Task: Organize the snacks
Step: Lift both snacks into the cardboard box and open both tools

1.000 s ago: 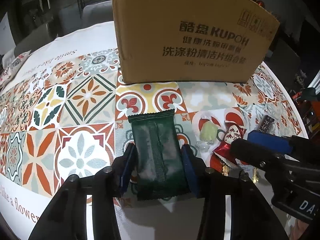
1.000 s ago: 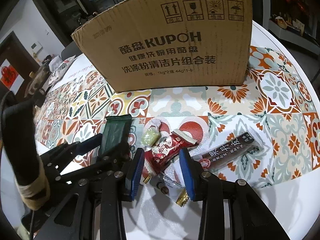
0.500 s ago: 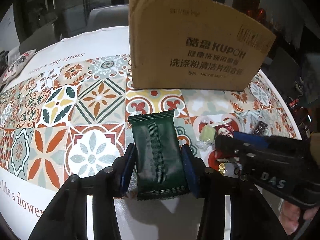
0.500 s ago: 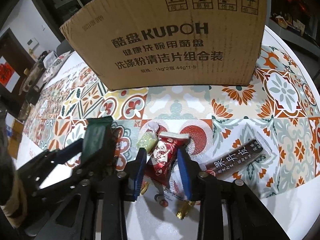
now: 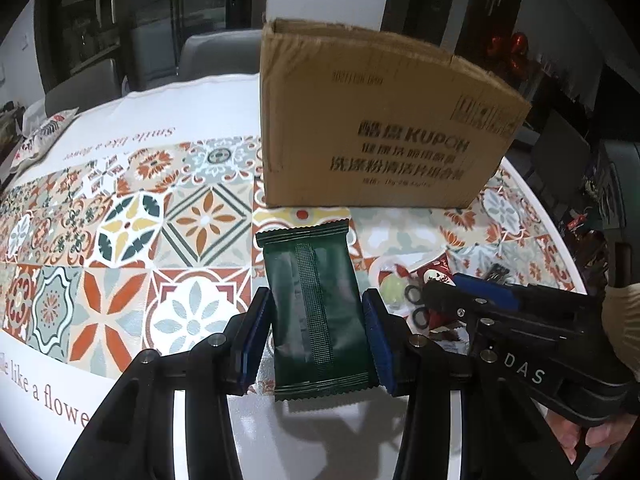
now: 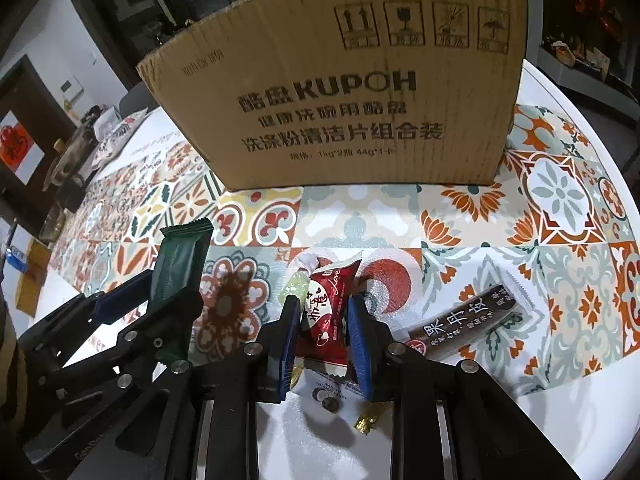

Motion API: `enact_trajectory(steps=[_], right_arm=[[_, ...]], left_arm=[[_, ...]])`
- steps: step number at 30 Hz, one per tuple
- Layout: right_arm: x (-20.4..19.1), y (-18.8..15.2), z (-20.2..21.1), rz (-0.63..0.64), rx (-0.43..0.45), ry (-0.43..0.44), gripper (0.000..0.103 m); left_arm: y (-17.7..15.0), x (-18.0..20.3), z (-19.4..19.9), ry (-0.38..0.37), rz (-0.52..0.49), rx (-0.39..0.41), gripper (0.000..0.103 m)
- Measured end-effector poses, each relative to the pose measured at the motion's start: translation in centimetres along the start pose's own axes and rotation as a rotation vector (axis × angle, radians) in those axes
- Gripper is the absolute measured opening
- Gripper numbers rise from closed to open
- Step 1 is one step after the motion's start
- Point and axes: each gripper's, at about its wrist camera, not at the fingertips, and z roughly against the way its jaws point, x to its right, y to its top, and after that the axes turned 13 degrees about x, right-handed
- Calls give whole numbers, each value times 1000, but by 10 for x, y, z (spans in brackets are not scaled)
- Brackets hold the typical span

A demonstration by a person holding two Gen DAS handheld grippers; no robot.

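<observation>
while l gripper clamps green pack, r gripper closing, pinches red candy.

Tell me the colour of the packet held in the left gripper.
Dark green packet, seen best in the left wrist view.
</observation>
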Motion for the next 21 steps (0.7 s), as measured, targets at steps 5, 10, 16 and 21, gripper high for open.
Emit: enact_trajectory(steps=[5,10,16,21], right_arm=[[0,7,19,-2,51,13,26],[-1,15,40,-6,114,24,26],[-5,31,68,4,194,38,26],[-9,48,87,14,259,43,26]], left_arm=[[9,4,14,-6,-1,36,45],[20,7,26,-14,-1,69,45],[38,12,42,-28,-11,118,45],[58,15,54,-38,-26,169,45]])
